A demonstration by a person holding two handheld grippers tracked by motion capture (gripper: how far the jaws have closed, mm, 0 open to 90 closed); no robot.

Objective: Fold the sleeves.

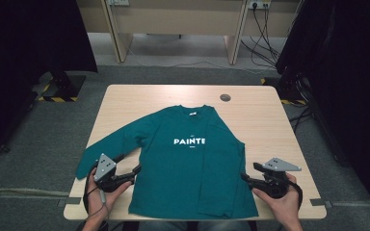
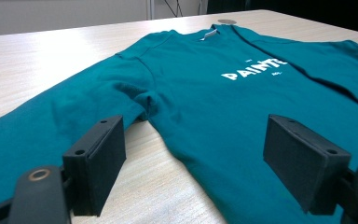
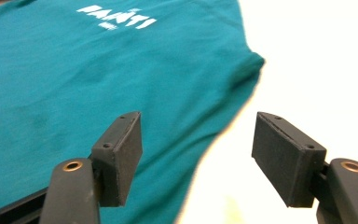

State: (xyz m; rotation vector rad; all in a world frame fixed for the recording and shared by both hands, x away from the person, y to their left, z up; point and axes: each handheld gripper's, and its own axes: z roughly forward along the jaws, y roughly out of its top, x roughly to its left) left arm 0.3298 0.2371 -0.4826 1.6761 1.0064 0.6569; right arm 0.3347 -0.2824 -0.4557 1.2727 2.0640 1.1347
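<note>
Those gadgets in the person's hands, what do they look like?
Each is a black handheld tool. The left gripper and right gripper each end in two flat, rectangular black pads fixed with small screws, with brass-coloured rivets behind. A grey three-cornered plate with small holes tops each one. A dark cable trails from the left one.

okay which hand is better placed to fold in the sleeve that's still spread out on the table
Left, probably. The left claw is open right beside the spread-out sleeve of the teal shirt. The right claw sits open at the opposite edge, where that side's sleeve already lies folded over the shirt.
</note>
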